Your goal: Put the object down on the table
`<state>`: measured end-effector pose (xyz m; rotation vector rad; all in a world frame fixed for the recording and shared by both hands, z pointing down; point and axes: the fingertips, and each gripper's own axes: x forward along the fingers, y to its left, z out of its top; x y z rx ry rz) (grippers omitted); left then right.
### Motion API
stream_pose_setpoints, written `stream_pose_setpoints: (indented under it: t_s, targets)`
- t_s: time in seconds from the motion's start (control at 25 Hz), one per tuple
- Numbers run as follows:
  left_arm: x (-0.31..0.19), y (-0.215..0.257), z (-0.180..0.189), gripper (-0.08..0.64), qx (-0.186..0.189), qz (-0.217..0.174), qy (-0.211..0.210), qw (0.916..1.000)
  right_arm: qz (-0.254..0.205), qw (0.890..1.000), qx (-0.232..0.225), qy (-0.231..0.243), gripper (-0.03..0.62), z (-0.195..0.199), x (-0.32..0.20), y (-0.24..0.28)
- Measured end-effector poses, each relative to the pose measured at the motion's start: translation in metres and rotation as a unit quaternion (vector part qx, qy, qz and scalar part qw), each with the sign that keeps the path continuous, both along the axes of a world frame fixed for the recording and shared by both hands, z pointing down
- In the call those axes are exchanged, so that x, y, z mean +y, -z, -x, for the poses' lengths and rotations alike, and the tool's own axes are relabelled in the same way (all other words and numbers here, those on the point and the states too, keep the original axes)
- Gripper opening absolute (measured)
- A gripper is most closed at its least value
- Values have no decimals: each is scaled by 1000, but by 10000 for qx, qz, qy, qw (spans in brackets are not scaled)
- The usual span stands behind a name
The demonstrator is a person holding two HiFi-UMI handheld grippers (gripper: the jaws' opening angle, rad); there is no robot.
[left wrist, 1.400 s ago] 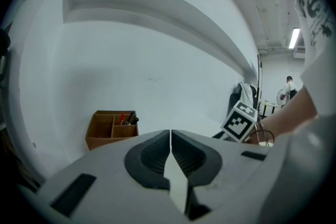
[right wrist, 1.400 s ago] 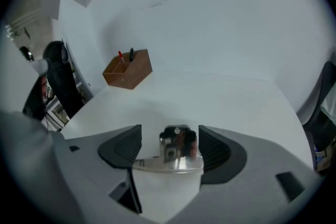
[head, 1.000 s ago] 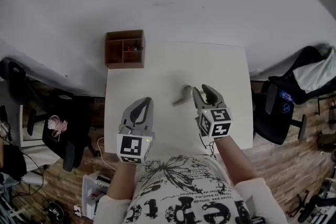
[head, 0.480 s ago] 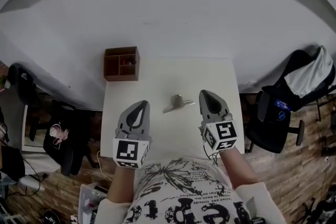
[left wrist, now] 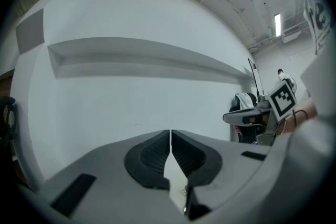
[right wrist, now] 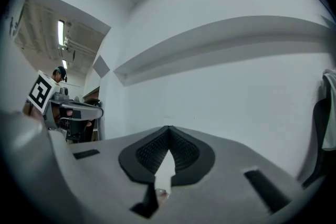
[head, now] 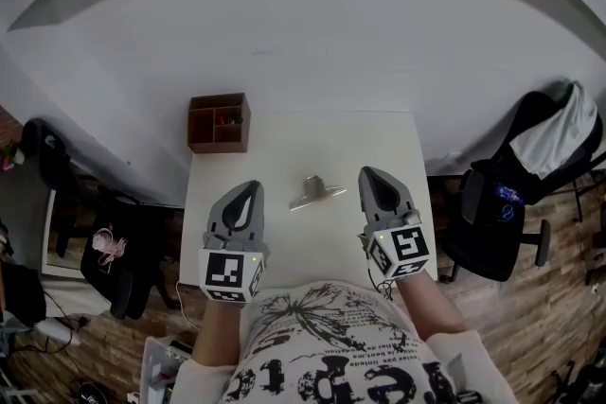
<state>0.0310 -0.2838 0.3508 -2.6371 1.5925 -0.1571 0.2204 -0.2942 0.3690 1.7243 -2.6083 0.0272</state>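
We are holding the left gripper (head: 248, 189) and the right gripper (head: 370, 173) over the near part of the white table (head: 218, 170), each with its jaws pressed together on nothing; the object (head: 316, 192) is lying on the tabletop between the two sets of fingertips, roughly level with them and touching neither; it is showing as a small, dull grey piece — a flat strip lying at a slant, a short stub rising from its middle — and finer detail is too small to tell.
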Motion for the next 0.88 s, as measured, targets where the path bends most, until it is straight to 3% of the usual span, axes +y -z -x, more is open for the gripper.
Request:
stream_pose_setpoints:
  t_s: [0.88]
  targets:
    - [-2, -3, -2, 12, 71, 47, 173, 9998, 166, 9998, -5, 70, -8, 3, -5, -12]
